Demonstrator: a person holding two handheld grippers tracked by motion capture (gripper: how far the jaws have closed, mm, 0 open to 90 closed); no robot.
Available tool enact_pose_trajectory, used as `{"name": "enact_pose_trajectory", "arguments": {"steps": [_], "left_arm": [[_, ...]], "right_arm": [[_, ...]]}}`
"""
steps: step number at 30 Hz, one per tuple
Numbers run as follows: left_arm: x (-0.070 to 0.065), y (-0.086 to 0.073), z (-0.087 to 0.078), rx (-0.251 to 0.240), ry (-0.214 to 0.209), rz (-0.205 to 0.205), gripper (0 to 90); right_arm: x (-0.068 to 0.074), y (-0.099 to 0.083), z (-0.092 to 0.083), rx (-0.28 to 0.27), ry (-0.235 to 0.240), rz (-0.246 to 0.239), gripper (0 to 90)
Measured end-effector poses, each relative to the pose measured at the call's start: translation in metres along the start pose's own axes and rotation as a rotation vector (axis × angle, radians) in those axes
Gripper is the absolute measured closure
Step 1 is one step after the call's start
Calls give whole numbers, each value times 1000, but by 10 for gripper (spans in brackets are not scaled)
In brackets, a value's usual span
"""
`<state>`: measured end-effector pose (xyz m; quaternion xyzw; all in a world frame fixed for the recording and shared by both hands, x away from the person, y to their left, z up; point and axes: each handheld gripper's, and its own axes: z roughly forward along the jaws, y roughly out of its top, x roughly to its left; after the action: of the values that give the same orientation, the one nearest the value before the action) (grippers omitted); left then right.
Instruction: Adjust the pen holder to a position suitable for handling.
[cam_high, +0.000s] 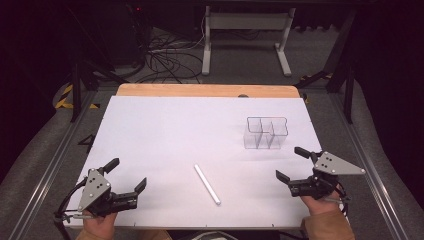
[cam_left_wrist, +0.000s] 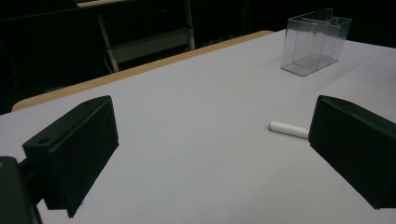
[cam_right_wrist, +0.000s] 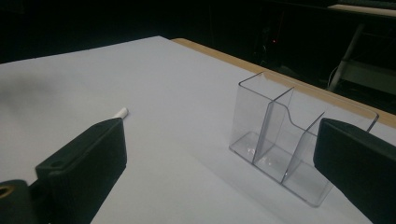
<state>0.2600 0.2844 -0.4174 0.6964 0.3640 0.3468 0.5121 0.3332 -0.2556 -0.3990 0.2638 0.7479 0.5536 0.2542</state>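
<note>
While unheld, white tube (cam_high: 207, 184) between grippers' parted jaws.

White stick (cam_high: 207, 184) flat, clear organizer (cam_high: 266, 133) upright

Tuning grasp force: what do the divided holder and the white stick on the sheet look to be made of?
Divided holder: clear rigid plastic, probably acrylic; the sheet shows through its walls and the edges catch glossy highlights.
White stick: opaque, matte, smooth cylinder; it could be plastic, chalk or rolled paper, the look leaves that open.
Both lie on a matte white sheet, apart from both open grippers.
</note>
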Motion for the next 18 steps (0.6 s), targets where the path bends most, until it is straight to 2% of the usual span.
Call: {"name": "enact_pose_trajectory", "arguments": {"steps": [6,10,18], "left_arm": [[1,0,-1,-3,0,-4,25],[0,0,0,-3,-2,-1,25],[0,0,0,-2,-2,0,25]], "right_arm": [[-7,13,3,22,0,-15,30],[-9,24,8,39,4,-44,30],[-13,31,11,30,12,-49,21]]}}
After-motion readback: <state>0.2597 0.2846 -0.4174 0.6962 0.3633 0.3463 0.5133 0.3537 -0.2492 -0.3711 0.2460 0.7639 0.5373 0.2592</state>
